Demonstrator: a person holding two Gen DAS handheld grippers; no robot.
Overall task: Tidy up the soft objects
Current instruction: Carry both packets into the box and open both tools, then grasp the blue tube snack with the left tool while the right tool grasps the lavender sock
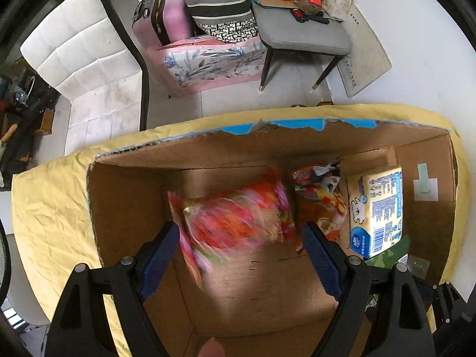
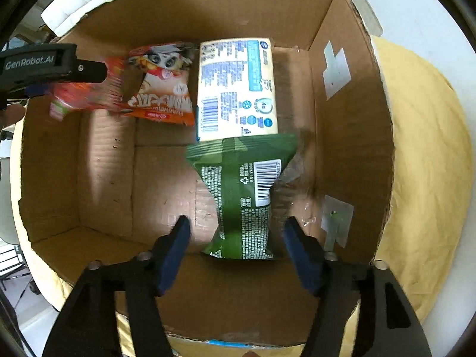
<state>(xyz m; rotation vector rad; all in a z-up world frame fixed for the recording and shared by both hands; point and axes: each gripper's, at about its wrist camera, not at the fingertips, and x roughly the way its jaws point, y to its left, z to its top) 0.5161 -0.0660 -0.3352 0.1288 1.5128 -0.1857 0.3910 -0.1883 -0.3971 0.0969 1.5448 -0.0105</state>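
A cardboard box (image 1: 125,184) (image 2: 351,136) sits on a yellow cloth. In the left wrist view my left gripper (image 1: 241,250) is open above the box, and a blurred red-pink snack bag (image 1: 235,223) lies in front of its fingers, apart from them. An orange snack bag (image 1: 324,193) (image 2: 160,89) and a cream tissue pack (image 1: 377,208) (image 2: 238,89) lie in the box. In the right wrist view my right gripper (image 2: 238,247) is open around the lower end of a green bag (image 2: 244,196) without touching it. The left gripper (image 2: 44,65) shows at the box's left.
The yellow cloth (image 1: 50,208) (image 2: 431,163) covers the table under the box. Beyond the table stand a white chair (image 1: 83,59), a grey chair (image 1: 297,29) with small items, a pink suitcase (image 1: 160,17) and a pink floral box (image 1: 208,65).
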